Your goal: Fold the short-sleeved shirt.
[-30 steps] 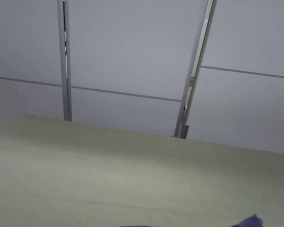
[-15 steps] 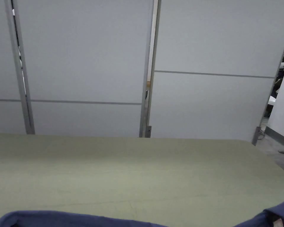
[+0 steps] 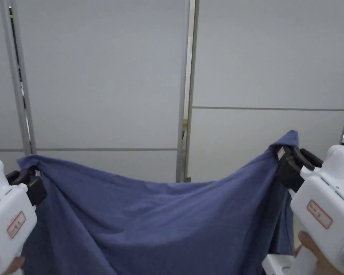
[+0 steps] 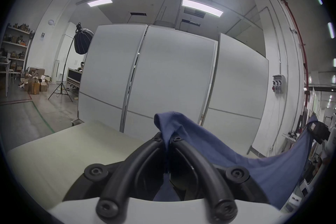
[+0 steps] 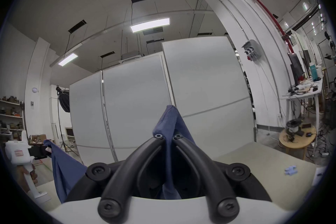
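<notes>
The left gripper [image 3: 28, 177] is clamping its black jaws on one bunched corner of the dark blue soft cotton short-sleeved shirt [image 3: 160, 218], and the right gripper [image 3: 287, 163] is pinching the opposite corner the same way, a peak of cloth poking up past each pair of tips. The shirt is hanging between the two grippers, sagging in the middle, draping below them and above the pale green table [image 4: 60, 151], in front of the grey partition panels [image 3: 103, 82].

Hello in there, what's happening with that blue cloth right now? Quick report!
Left gripper and right gripper both shut on the shirt. Shirt held up, sagging between them above the table. Nothing in the way.
</notes>
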